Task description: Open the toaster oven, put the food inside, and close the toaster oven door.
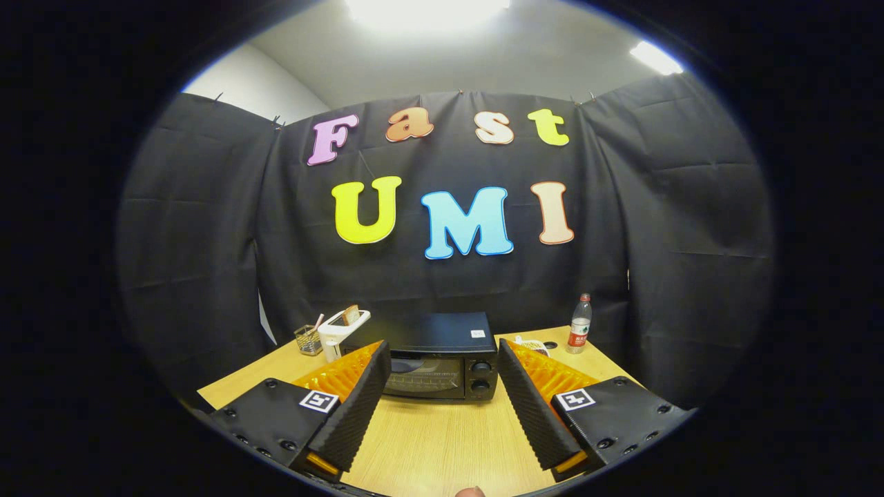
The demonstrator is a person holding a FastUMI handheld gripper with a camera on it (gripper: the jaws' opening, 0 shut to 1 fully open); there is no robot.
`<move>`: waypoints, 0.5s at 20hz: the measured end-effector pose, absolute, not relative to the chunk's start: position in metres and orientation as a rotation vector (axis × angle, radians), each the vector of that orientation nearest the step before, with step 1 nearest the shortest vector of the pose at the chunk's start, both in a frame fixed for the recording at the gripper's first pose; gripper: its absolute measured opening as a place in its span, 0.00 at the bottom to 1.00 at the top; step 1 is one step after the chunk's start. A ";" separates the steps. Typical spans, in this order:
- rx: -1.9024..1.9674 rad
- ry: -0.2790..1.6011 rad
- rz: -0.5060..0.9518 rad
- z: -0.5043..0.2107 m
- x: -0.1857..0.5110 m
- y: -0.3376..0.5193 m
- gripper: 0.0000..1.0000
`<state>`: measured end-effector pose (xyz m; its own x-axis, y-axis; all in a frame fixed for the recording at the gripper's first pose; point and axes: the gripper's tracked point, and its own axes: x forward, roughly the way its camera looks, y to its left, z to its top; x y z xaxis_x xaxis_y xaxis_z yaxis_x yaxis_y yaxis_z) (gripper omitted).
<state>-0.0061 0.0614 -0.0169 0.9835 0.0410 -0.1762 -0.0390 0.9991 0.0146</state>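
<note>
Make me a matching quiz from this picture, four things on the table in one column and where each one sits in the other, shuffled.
Things:
1. toaster oven
2. water bottle
3. white toaster
4. mesh cup

Places:
A. at the table's back right, by the cloth wall
B. farthest left, beside the white toaster
C. straight ahead, beyond the gap of the open claw, door shut
D. just left of the toaster oven, with a slice sticking out of the top

Pairs: 1-C, 2-A, 3-D, 4-B
</note>
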 end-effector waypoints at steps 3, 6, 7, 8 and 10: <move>0.009 0.184 0.047 -0.019 -0.013 0.053 0.98; -0.010 0.183 0.050 -0.020 -0.017 0.049 0.98; -0.015 0.182 0.052 -0.020 -0.016 0.047 0.98; -0.015 0.178 0.052 -0.019 -0.017 0.047 0.98; -0.014 0.185 0.062 -0.021 -0.016 0.049 0.98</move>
